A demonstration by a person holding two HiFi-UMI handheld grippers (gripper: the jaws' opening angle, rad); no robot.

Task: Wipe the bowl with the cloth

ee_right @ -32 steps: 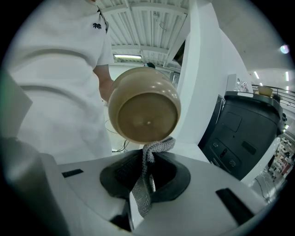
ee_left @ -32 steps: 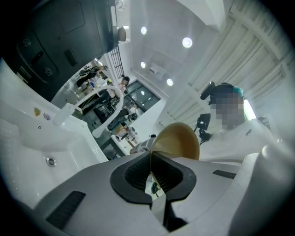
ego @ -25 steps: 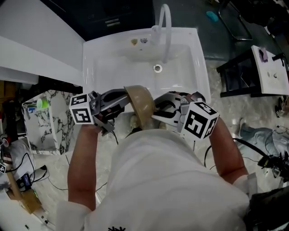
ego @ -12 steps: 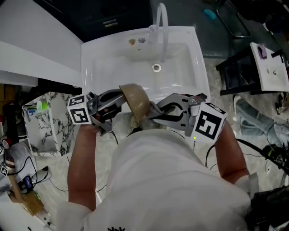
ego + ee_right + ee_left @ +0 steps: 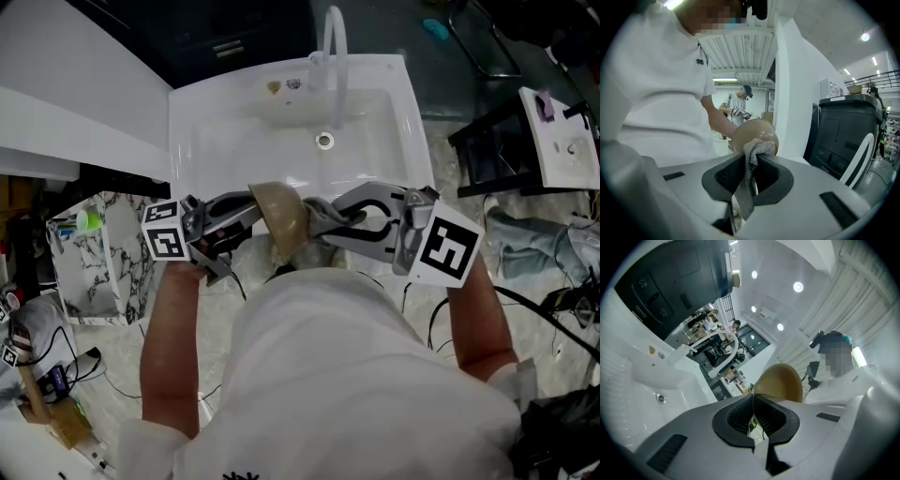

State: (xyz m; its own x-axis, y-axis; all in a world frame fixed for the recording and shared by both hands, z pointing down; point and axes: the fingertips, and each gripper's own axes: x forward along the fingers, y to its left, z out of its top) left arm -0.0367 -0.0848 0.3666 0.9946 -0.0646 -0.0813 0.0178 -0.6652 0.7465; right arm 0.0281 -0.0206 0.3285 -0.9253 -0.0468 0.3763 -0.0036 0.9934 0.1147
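Tan and glossy, the bowl [image 5: 281, 220] hangs in the air between my two grippers, just over the near edge of the white sink [image 5: 211, 141] and close against my white shirt. It is tipped up on its edge, not sitting level: the rim runs upright, and one side of that rim goes straight into my left gripper [image 5: 249, 210]. In the left gripper view the jaws of that left gripper [image 5: 752, 416] are pressed together on the thin wall, and the bowl [image 5: 780, 383] curves away beyond them. My right gripper [image 5: 315, 216] comes in from the opposite side, its jaws clamped on a grey knitted cloth [image 5: 325, 225]. In the right gripper view the cloth [image 5: 752, 150] runs up through the right gripper [image 5: 750, 173], a strip hanging below the jaws and a bunched end pressed on the bowl [image 5: 757, 129]. I cannot tell whether the cloth meets the inside or the outside. Behind, the sink basin shows its round drain [image 5: 324, 141], and a curved white faucet [image 5: 334, 56] arches over it from the back ledge.
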